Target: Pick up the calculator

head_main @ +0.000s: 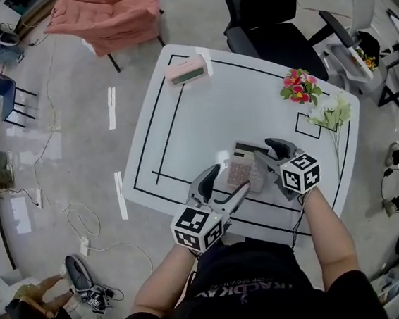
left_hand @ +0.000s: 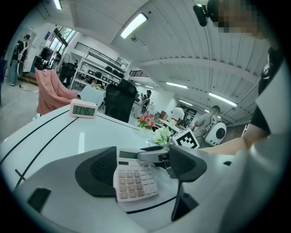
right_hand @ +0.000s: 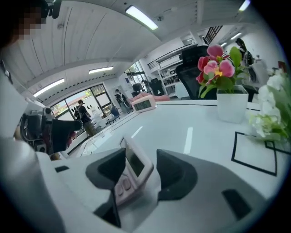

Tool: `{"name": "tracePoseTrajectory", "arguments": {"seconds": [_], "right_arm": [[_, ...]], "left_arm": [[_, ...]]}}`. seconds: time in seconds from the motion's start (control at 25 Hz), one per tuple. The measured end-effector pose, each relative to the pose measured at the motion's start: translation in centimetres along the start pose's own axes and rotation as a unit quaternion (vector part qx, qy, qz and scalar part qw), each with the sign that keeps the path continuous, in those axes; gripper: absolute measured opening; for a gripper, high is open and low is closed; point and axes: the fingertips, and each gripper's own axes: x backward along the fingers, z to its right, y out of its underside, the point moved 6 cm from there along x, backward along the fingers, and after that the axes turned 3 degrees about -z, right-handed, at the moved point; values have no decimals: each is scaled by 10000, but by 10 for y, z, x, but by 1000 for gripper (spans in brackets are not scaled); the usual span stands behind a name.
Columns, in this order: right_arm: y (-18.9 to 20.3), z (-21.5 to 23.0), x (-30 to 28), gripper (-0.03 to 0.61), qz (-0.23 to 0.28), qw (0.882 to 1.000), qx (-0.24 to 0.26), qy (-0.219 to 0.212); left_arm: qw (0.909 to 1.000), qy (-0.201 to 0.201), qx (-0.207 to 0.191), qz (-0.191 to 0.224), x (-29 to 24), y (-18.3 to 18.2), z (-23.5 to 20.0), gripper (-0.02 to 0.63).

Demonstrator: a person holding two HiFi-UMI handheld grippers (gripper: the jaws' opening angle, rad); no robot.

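Table [head_main: 251, 107]: a white top with black lines was seen, spread out in front of the person.
Black chair [head_main: 270, 20]: it was placed past the table, at about 1 o'clock.
Pink chair [head_main: 102, 13]: it was seen on the floor past the table, at about 11 o'clock.
Left gripper [head_main: 232, 176]: it was held low over the table at about 6 o'clock. Its jaws were spread wide. The calculator [left_hand: 135, 179] was seen lying flat between them, close by one jaw, with a gap left at the other.
Right gripper [head_main: 255, 148]: it was held at about 5 o'clock, just beside the left one. Its jaws were spread wide too. In its own view, the top end of the calculator was seen between them, close against one jaw, with a gap left at the other.
Calculator: it was found on the table near the person, at about 6 o'clock, between both pairs of jaws.
White flowers [head_main: 331, 113]: they were set near the table edge at about 3 o'clock.
Pink flowers [head_main: 299, 86]: they were set at about 2 o'clock, just beside the white ones.
Pink clock [head_main: 186, 69]: it was set at the far edge, at about 11 o'clock, well apart from the calculator.
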Motion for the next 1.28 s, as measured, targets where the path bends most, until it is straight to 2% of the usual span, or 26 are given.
{"name": "tracePoseTrajectory", "arguments": {"seconds": [0.12,0.4,0.56,0.68,1.28], "right_arm": [[1,-6,-8,192,-311,9990,309,-121],[0,-7,-12,175,-380,9980,371,-344],[-1,-8,-6,149,-247,9981,239,-519],[-2,-9,-2,106,-84,9978,6,-652],[-17,-25,17,50,568,9919,-521,-1014]], "left_arm": [[10000,-8,26,-12,-3,2,-1,351],[10000,22,37,-31,-7,3,1,351],[10000,-2,37,-44,-3,3,0,351],[10000,-26,52,-49,1,4,0,351],[10000,14,75,-40,13,6,0,351]]}}
